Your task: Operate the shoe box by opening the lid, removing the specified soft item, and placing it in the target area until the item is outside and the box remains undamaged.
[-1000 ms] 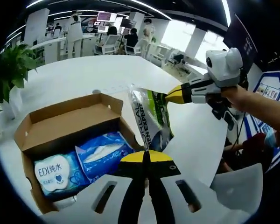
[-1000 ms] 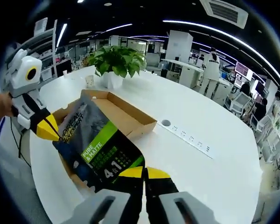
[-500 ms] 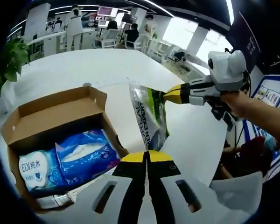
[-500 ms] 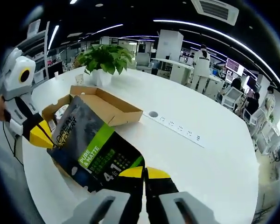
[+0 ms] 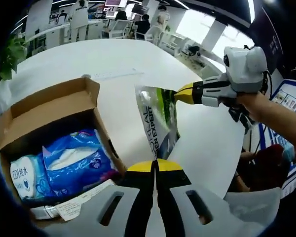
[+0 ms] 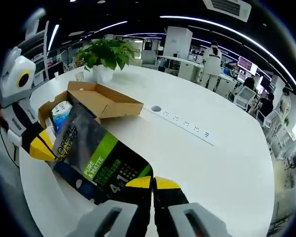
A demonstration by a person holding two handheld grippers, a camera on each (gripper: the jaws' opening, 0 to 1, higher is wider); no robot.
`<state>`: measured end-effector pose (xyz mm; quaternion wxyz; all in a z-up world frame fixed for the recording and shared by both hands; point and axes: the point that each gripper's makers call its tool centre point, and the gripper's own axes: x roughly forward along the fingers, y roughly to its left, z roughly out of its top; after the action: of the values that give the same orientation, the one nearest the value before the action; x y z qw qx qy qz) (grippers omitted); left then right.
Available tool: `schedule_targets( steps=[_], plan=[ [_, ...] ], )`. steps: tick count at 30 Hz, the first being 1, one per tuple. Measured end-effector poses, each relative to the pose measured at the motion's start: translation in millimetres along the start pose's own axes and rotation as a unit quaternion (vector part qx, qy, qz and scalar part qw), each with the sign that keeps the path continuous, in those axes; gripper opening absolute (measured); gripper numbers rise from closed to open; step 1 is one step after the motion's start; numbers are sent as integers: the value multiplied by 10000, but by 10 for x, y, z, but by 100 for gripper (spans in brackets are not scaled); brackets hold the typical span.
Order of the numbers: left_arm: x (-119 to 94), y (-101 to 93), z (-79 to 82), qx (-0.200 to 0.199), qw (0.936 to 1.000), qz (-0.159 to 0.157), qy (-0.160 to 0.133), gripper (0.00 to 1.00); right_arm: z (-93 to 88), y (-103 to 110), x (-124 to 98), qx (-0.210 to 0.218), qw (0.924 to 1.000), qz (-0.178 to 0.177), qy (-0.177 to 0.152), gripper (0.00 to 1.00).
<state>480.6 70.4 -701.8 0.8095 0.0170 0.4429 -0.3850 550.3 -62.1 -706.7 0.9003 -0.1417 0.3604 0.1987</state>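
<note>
the pouch (image 5: 159, 118) has moved farther out from the shoe box (image 5: 49, 106), now held up over the white desk (image 5: 123, 64) just beside the box's open side. the right claw (image 6: 153, 183) is clamped on the pouch's one end, the left claw (image 5: 156, 166) on its other. blue wipe packs (image 5: 74, 163) lie inside the box, lid (image 6: 101, 96) folded back.

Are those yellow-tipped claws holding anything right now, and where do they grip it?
Yes. The right gripper pinches the dark and green pouch by one end edge. The left gripper is shut and looks empty.
</note>
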Motion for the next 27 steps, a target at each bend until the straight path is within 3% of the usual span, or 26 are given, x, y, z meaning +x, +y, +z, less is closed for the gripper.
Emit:
schedule_targets(
  steps=[5,12,19,23,27],
  plan=[
    [121,18,-63,363,9989,189,232,0,-125,-18,134,42,9999,2,125,0],
    [241,68,-68,242,9987,338,309,0,-205,-67,230,74,9999,-12,114,0],
    [376,83,-113,589,9950,452,665,0,-294,-120,322,140,9999,23,93,0],
    [486,75,-155,1140,9877,584,896,0,-352,-147,341,188,9998,28,84,0],
    [575,35,-175,1785,9759,644,1076,0,-407,-189,377,233,9997,15,85,0]
  ],
)
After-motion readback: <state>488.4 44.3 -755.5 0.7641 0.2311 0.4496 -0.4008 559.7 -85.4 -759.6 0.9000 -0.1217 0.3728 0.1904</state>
